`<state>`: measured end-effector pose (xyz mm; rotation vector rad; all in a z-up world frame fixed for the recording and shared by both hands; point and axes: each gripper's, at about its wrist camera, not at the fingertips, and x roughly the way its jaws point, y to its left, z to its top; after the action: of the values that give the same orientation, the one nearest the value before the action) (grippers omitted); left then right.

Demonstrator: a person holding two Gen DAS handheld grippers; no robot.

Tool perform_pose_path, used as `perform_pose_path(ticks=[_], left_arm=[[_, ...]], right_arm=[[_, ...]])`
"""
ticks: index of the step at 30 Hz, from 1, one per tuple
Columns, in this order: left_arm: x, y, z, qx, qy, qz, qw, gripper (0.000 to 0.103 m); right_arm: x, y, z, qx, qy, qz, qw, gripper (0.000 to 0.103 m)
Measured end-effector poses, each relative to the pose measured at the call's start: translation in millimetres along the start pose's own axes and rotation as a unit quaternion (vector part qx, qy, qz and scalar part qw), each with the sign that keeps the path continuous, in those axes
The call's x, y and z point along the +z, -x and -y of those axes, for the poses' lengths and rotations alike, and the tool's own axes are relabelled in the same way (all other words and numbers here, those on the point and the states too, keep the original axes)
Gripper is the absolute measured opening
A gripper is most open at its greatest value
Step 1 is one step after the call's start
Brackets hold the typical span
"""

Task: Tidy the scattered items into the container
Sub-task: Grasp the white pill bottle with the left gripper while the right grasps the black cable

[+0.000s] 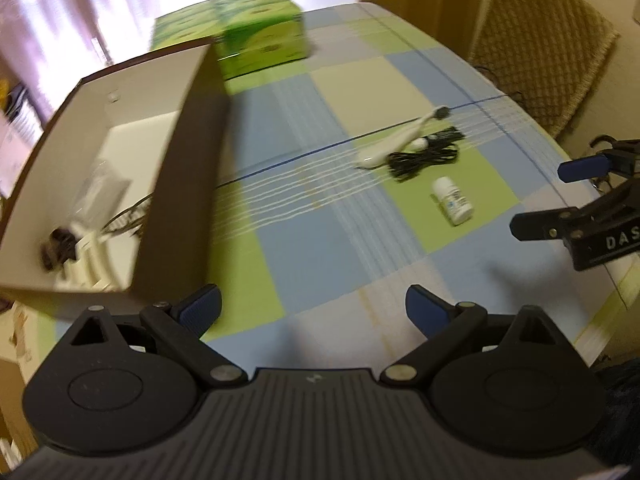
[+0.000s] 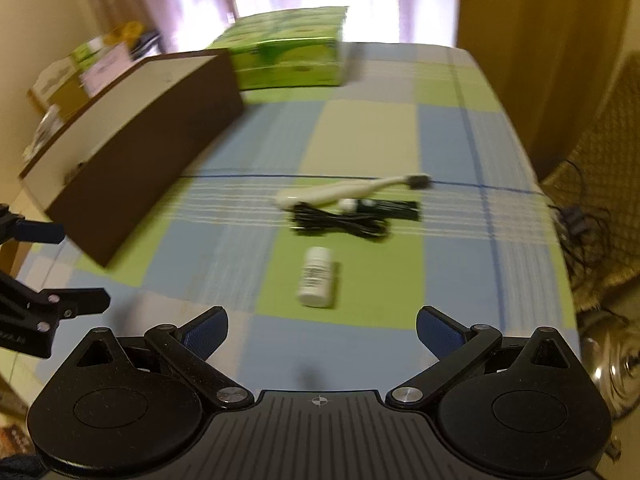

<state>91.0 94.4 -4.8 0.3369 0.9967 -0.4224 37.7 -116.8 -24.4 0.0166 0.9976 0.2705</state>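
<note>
A brown cardboard box [image 1: 176, 184] [image 2: 132, 168] with a white inside stands on the left of the checked tablecloth; it holds a clear bag, cables and small items. On the cloth lie a white toothbrush [image 1: 400, 138] [image 2: 344, 192], a black coiled cable [image 1: 424, 156] [image 2: 344, 222] and a small white bottle [image 1: 452, 200] [image 2: 317, 276] on its side. My left gripper [image 1: 314, 308] is open and empty, beside the box's near corner. My right gripper [image 2: 322, 334] is open and empty, just short of the bottle. It also shows in the left wrist view as the right gripper [image 1: 548, 196].
A green patterned carton [image 1: 260, 36] [image 2: 288, 56] stands at the far end of the table behind the box. A woven chair back [image 1: 544, 48] stands past the right edge. Loose cables [image 2: 576, 220] lie by a chair on the right. Shelves with clutter [image 2: 80, 76] stand far left.
</note>
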Motion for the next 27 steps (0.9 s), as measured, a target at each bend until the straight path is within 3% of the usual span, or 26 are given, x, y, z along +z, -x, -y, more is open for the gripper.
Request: perform_pose_path(ticks=[12, 14, 20, 22, 27], left_arm=[[28.1, -41.3, 51.0, -0.048, -0.030, -0.011, 0.9984, 0.091], [31.6, -47.5, 58.9, -0.056, -0.031, -0.012, 0.9979, 0.089], [40.9, -66.8, 80.2, -0.068, -0.030, -0.017, 0.9971, 0.081], [43.4, -73.2, 84.1, -0.072, -0.023, -0.021, 0.9969, 0.079], [50.8, -86.9, 93.4, -0.075, -0.005, -0.028, 0.9967, 0.078]], right_arm=[[-14.1, -6.6, 49.2, -0.017, -0.025, 0.005, 1.000, 0.103], [-12.4, -9.5, 57.4, -0.012, -0.028, 0.003, 1.000, 0.089], [-4.2, -19.8, 77.9, -0.007, -0.027, -0.001, 1.000, 0.087], [-1.8, -25.8, 84.7, 0.002, -0.025, -0.009, 1.000, 0.070], [4.4, -38.7, 96.7, 0.013, -0.019, -0.020, 1.000, 0.070]])
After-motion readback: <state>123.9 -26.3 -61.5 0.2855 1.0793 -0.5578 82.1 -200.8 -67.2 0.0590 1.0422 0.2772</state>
